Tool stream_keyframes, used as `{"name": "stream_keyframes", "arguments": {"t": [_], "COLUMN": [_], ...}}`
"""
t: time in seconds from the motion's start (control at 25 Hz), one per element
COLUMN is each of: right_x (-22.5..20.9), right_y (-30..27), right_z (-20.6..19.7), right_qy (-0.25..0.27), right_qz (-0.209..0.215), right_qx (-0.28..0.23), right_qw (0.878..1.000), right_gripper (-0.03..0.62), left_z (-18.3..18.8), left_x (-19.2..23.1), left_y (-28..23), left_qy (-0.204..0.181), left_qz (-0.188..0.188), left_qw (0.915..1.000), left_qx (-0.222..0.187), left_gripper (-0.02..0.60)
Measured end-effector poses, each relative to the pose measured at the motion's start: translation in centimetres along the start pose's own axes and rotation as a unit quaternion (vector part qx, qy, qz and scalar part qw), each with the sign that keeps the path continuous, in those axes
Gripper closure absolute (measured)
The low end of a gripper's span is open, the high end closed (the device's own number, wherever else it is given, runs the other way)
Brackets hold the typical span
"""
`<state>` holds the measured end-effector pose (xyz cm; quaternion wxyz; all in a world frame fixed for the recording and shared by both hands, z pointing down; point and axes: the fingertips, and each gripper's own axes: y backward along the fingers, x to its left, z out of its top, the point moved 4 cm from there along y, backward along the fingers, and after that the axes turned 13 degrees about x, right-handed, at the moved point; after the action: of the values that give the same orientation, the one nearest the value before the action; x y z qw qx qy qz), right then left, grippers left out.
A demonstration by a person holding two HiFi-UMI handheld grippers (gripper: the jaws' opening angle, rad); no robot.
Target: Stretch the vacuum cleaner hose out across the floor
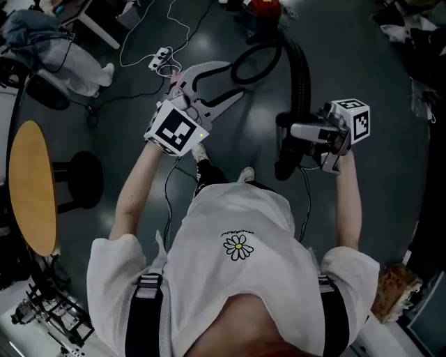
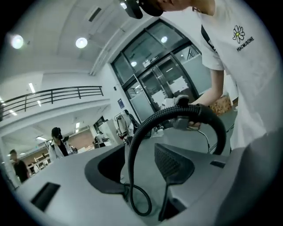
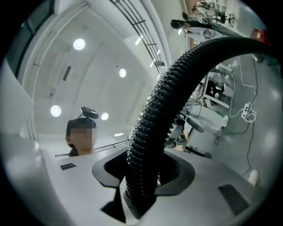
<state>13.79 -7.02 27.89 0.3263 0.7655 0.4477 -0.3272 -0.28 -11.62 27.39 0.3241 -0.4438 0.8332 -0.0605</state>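
A black ribbed vacuum hose (image 1: 303, 77) runs from the red vacuum cleaner (image 1: 265, 7) at the top edge, loops once on the dark floor, then comes down towards me. My right gripper (image 1: 287, 136) is shut on the hose near its free end, which hangs just below the jaws. In the right gripper view the hose (image 3: 163, 101) rises from between the jaws (image 3: 141, 176) and arches away to the right. My left gripper (image 1: 235, 79) is open beside the floor loop, holding nothing. In its own view (image 2: 139, 170) the hose (image 2: 177, 112) arches beyond the gap.
A round wooden table (image 1: 31, 185) and a black stool (image 1: 83, 178) stand at the left. A white power strip (image 1: 159, 59) with its cable lies on the floor behind the left gripper. A chair with clothes (image 1: 56, 56) is at the top left. A brown box (image 1: 394, 289) sits at the lower right.
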Motion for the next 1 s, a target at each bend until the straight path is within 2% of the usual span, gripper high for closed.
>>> {"name": "stream_keyframes", "arguments": {"t": [0.08,0.16,0.28,0.36,0.44,0.52,0.56,0.64,0.76,0.84,0.92,1.0], "right_x": [0.1,-0.4,-1.0,-0.7,-1.0,-1.6,-1.7,-1.2,-0.1,0.6,0.9,1.0], "right_y": [-0.4,-0.1,1.2,1.4,0.5,-0.8,-1.3,-1.8,-2.4,-3.4,-4.2,-5.0], "right_z": [-1.7,-2.6,-2.4,-2.2,-2.8,-3.7,-4.1,-4.4,-3.7,-3.6,-3.4,-3.1], "right_qy": [-0.026,-0.044,-0.066,-0.065,-0.06,-0.062,-0.063,-0.056,-0.05,-0.051,-0.046,-0.041], "right_qz": [0.021,0.02,0.043,0.048,0.004,-0.045,-0.054,-0.054,-0.046,-0.048,-0.06,-0.068], "right_qx": [-0.016,-0.044,-0.098,-0.102,-0.051,0.012,0.035,0.068,0.117,0.163,0.202,0.227], "right_qw": [0.999,0.998,0.992,0.992,0.997,0.997,0.996,0.995,0.991,0.984,0.976,0.971], "right_gripper": [0.41,0.413,0.414,0.423,0.428,0.43,0.431,0.433,0.433,0.433,0.433,0.433], "left_z": [0.6,1.4,2.7,3.4,3.8,4.3,4.6,5.1,5.3,5.7,6.1,6.3], "left_x": [-0.2,-0.3,-0.4,-0.2,-0.4,-1.3,-1.9,-3.1,-3.8,-3.9,-4.0,-4.4], "left_y": [-2.0,-3.6,-5.8,-7.5,-9.1,-9.9,-10.0,-10.4,-10.8,-11.0,-11.3,-11.9], "left_qy": [-0.017,-0.055,-0.091,-0.108,-0.134,-0.161,-0.175,-0.214,-0.286,-0.311,-0.333,-0.36], "left_qz": [-0.016,-0.021,-0.034,-0.045,-0.056,-0.069,-0.077,-0.095,-0.109,-0.112,-0.12,-0.126], "left_qw": [0.9997,0.9982,0.9952,0.993,0.9892,0.9843,0.9814,0.9719,0.9515,0.9434,0.9352,0.9246], "left_qx": [0.003,0.009,0.013,0.015,0.02,0.021,0.021,0.024,0.034,0.026,0.016,0.01], "left_gripper": [0.387,0.385,0.385,0.385,0.385,0.385,0.385,0.385,0.385,0.374,0.33,0.327]}}
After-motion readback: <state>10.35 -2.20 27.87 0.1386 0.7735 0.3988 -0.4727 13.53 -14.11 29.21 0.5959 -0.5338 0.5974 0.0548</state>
